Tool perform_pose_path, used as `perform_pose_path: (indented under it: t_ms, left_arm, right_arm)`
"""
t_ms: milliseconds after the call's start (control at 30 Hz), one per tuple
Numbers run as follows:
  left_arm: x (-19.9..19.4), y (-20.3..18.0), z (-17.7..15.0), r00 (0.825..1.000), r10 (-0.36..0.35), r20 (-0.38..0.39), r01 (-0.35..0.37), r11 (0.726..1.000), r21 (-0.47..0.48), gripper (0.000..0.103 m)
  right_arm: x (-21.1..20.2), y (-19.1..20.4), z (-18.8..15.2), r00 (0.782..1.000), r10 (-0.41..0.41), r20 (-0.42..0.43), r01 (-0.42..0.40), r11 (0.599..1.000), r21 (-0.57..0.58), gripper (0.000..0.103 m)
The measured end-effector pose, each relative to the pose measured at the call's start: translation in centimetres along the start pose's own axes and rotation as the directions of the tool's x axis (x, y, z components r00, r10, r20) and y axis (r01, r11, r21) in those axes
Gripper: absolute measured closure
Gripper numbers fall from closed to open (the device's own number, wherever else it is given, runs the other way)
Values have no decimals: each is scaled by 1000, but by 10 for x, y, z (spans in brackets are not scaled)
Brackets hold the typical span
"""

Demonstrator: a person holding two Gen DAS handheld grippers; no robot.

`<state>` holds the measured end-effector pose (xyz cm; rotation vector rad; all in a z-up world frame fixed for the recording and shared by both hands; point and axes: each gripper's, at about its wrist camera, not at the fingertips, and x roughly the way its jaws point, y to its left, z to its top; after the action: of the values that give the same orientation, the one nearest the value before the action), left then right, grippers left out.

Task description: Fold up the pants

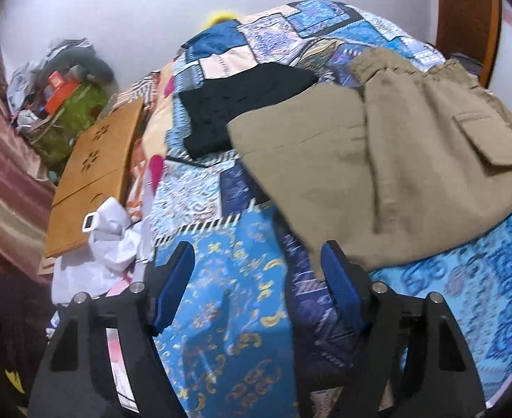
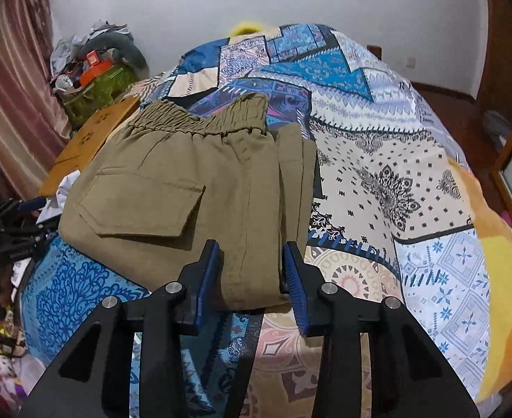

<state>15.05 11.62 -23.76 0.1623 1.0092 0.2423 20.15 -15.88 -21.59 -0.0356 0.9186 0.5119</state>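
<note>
The folded khaki pants (image 2: pixel 186 191) lie on the patchwork bedspread (image 2: pixel 395 181), elastic waistband toward the far edge, flap pocket facing up. The right gripper (image 2: pixel 252 261) straddles the pants' near right corner, its blue pads (image 2: pixel 296 275) flanking the folded edge with slight gaps visible.

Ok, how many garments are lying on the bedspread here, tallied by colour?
Khaki: 1, the folded pants with a flap pocket
Black: 1, the folded black garment beyond them in the left wrist view
Total: 2 on the patchwork bedspread
</note>
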Motion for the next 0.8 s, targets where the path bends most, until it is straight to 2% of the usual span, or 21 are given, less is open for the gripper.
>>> perform_pose_path:
  t_ms: [167, 233, 333, 467, 600, 667, 733, 800]
  left_arm:
    - [11, 18, -6, 998, 30, -60, -31, 999, -15, 32]
    - [7, 26, 3, 998, 27, -55, -28, 999, -15, 32]
    - [-11, 28, 26, 1000, -25, 7, 25, 1000, -12, 32]
    - [-31, 11, 65, 985, -146, 96, 146, 989, 9, 32]
    - [-25, -16, 98, 957, -267, 109, 267, 964, 19, 32]
    - [-15, -32, 109, 950, -299, 90, 297, 954, 38, 33]
    - [-3, -48, 117, 949, -310, 63, 307, 950, 58, 42]
    - [10, -61, 121, 949, -314, 25, 312, 947, 73, 63]
  right_arm:
    - [-1, -2, 2, 1000, 20, -16, -20, 1000, 4, 69]
    - [-1, -4, 10, 998, 35, -47, -36, 999, -8, 69]
    - [-5, -5, 24, 998, 53, -47, -55, 998, -37, 69]
    - [-6, -7, 48, 998, 51, -22, -52, 996, -71, 68]
    - [9, -9, 68, 998, 50, -24, -52, 994, -98, 68]
    - [23, -11, 77, 998, 45, -45, -49, 994, -94, 68]
    - [38, -12, 81, 993, 66, -94, -75, 993, -90, 68]
    - [51, -12, 81, 990, 58, -128, -72, 992, -108, 78]
